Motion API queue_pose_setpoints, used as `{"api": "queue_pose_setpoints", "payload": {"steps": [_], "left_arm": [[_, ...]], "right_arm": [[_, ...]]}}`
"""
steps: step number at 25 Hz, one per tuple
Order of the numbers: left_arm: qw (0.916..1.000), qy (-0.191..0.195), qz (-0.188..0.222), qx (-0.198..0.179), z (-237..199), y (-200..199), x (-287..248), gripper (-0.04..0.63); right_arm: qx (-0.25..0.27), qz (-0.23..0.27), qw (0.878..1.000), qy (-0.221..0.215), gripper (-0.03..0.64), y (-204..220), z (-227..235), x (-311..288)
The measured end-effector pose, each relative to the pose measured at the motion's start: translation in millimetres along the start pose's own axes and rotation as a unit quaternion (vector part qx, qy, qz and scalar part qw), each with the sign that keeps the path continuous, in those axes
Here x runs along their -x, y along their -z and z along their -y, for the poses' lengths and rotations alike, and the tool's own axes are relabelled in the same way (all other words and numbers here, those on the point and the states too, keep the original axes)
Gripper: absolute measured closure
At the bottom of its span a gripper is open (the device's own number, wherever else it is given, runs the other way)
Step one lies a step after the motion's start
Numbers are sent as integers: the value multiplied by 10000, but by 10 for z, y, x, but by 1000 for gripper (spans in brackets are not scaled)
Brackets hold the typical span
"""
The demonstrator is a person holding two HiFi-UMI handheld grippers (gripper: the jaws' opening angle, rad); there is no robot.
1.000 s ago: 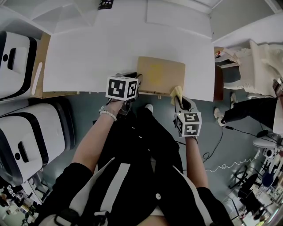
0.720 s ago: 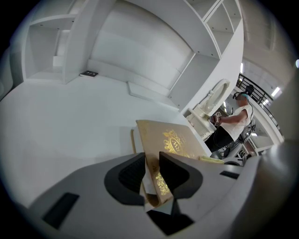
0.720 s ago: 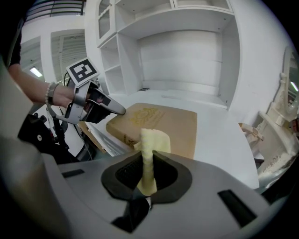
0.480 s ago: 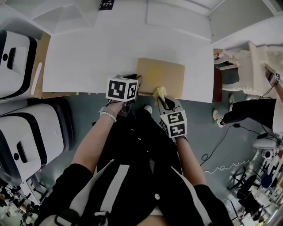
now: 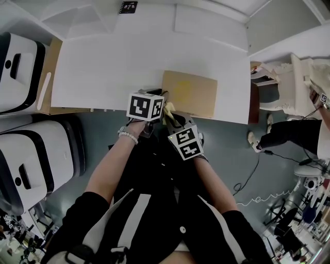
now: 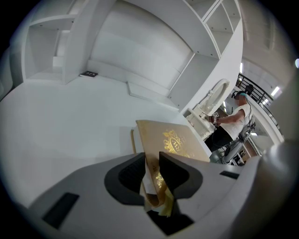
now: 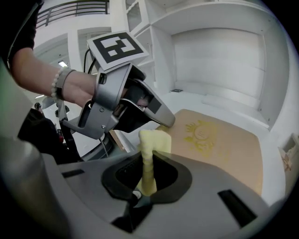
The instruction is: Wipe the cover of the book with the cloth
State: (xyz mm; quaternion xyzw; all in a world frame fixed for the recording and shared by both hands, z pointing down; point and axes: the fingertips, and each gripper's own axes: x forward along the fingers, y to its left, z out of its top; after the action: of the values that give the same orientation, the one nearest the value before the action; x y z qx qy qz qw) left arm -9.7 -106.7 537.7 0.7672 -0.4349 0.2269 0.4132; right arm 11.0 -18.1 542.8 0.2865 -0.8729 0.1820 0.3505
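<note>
A tan book (image 5: 193,93) with a gold crest lies at the near edge of the white table (image 5: 113,67). My left gripper (image 5: 157,103) is shut on the book's near left corner; in the left gripper view the cover edge (image 6: 152,165) sits pinched between the jaws. My right gripper (image 5: 170,114) is shut on a folded yellow cloth (image 7: 150,149), which sticks up between its jaws. The cloth (image 5: 169,107) is at the book's near left edge, right beside the left gripper (image 7: 128,105). The book cover (image 7: 219,144) stretches away to the right in the right gripper view.
A small dark card (image 5: 129,7) lies at the far side of the table. White machines (image 5: 31,154) stand left of me on the floor. A white chair (image 5: 289,77) and another person (image 5: 294,129) are to the right, with cables on the floor.
My right gripper has carried the cloth leftward along the book's near edge, from the right corner to beside the left gripper. The left gripper has stayed put on the book.
</note>
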Motion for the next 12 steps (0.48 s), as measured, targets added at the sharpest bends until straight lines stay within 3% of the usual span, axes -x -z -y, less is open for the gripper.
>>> {"api": "queue_pose_setpoints", "payload": {"steps": [7,12], "left_arm": [[10000,40,-13,10,-4,9,5,500],[9999,159,-18,49,-11,4,2,500]], "right_arm": [[15,-5,9994,-355,580,-81,-176,-40],[-563,175,9973,-435,580,-71,-109,194]]}}
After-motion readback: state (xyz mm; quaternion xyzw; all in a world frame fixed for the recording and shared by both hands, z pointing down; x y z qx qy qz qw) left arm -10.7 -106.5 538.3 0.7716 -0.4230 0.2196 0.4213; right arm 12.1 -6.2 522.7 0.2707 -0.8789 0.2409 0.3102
